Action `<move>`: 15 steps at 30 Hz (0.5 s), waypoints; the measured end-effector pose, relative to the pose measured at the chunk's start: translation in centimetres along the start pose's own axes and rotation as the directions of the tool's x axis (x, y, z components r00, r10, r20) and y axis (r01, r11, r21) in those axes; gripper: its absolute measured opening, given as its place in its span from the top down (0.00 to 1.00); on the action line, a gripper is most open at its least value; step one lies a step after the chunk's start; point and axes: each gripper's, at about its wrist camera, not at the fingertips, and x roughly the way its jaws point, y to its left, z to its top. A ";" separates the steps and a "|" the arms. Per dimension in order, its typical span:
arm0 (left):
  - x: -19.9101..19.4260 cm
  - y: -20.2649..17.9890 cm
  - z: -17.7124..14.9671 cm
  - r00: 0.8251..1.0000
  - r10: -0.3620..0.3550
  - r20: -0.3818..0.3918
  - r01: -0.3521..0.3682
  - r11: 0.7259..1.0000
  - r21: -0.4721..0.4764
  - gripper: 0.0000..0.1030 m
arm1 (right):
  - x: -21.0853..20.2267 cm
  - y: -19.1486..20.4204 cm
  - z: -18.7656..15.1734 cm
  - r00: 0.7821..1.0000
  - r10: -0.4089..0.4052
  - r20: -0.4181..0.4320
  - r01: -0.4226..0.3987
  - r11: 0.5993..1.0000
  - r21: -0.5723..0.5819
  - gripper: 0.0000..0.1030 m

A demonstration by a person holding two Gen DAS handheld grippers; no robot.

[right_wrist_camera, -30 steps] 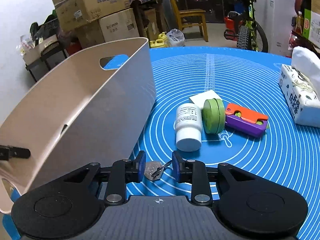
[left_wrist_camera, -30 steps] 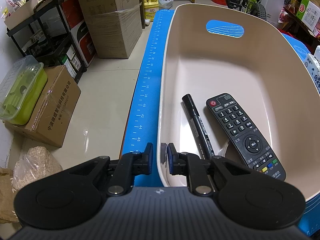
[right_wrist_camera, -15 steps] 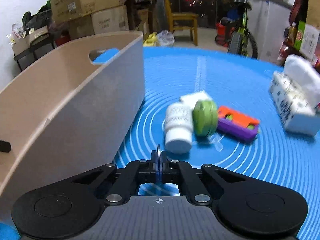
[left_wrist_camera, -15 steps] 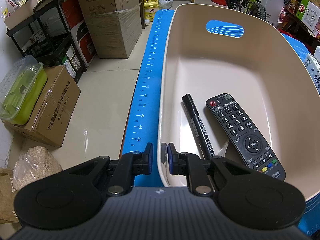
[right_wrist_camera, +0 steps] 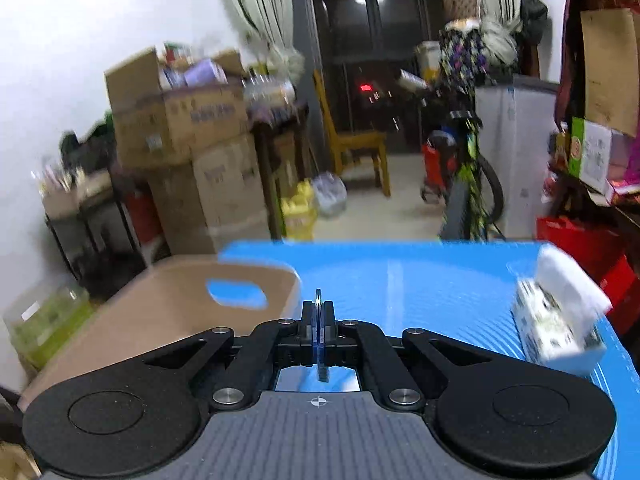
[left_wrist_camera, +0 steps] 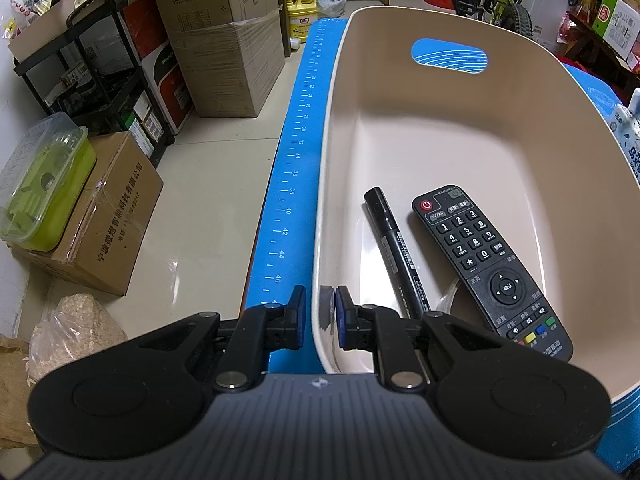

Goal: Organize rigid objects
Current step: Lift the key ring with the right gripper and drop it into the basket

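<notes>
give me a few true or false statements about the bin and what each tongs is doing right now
1. A remote control and a black marker lie inside the beige bin. True.
2. The left tongs hang free above the bin. False: one finger is outside and one inside the bin's near wall, straddling the rim.
3. The right tongs are wide open and hold nothing. False: they are shut on a thin flat object, seen edge-on.
4. A tissue pack sits on the blue mat to the right. True.
5. The bin has no handle opening. False: a handle cutout shows in its far wall.
</notes>
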 end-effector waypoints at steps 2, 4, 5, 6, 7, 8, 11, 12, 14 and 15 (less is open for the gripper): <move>0.0 -0.1 0.0 1.000 0.003 -0.001 -0.003 1.000 0.002 0.82 | -0.4 0.8 0.9 0.999 0.037 0.029 -0.037 0.999 0.010 0.88; 0.0 -0.1 0.0 1.000 0.006 -0.001 -0.006 1.000 0.004 0.82 | -0.6 1.9 1.4 0.997 0.071 0.039 -0.071 0.997 0.006 0.88; 0.0 -0.1 -0.1 1.000 0.007 -0.001 -0.007 1.000 0.005 0.82 | -0.7 2.6 1.6 0.995 0.091 0.039 -0.091 0.996 -0.001 0.88; 0.0 -0.1 -0.1 1.000 0.008 0.000 -0.008 1.000 0.006 0.82 | -0.6 3.3 1.7 0.993 0.109 0.035 -0.109 0.994 -0.007 0.88; 0.0 -0.2 -0.1 1.000 0.010 0.000 -0.010 1.000 0.007 0.82 | -0.4 4.0 1.7 0.991 0.128 0.026 -0.128 0.992 -0.015 0.88; 0.0 -0.2 -0.1 1.000 0.011 0.001 -0.011 1.000 0.007 0.82 | -0.2 4.6 1.6 0.990 0.142 0.013 -0.142 0.990 -0.023 0.88; -0.1 -0.3 -0.1 1.000 0.011 0.003 -0.011 1.000 0.009 0.82 | 0.6 6.4 0.8 0.983 0.176 -0.046 -0.179 0.983 -0.052 0.88; -0.1 -0.2 -0.2 1.000 0.009 0.003 -0.009 1.000 0.009 0.82 | 0.8 6.9 0.3 0.980 0.185 -0.068 -0.189 0.980 -0.061 0.88; -0.1 -0.1 -0.2 1.000 0.005 0.005 -0.005 1.000 0.007 0.82 | 1.4 7.9 -0.7 0.973 0.198 -0.117 -0.208 0.975 -0.082 0.88; -0.2 -0.1 -0.2 1.000 0.005 0.005 -0.005 1.000 0.007 0.82 | 1.8 8.4 -1.1 0.968 0.202 -0.147 -0.217 0.971 -0.097 0.88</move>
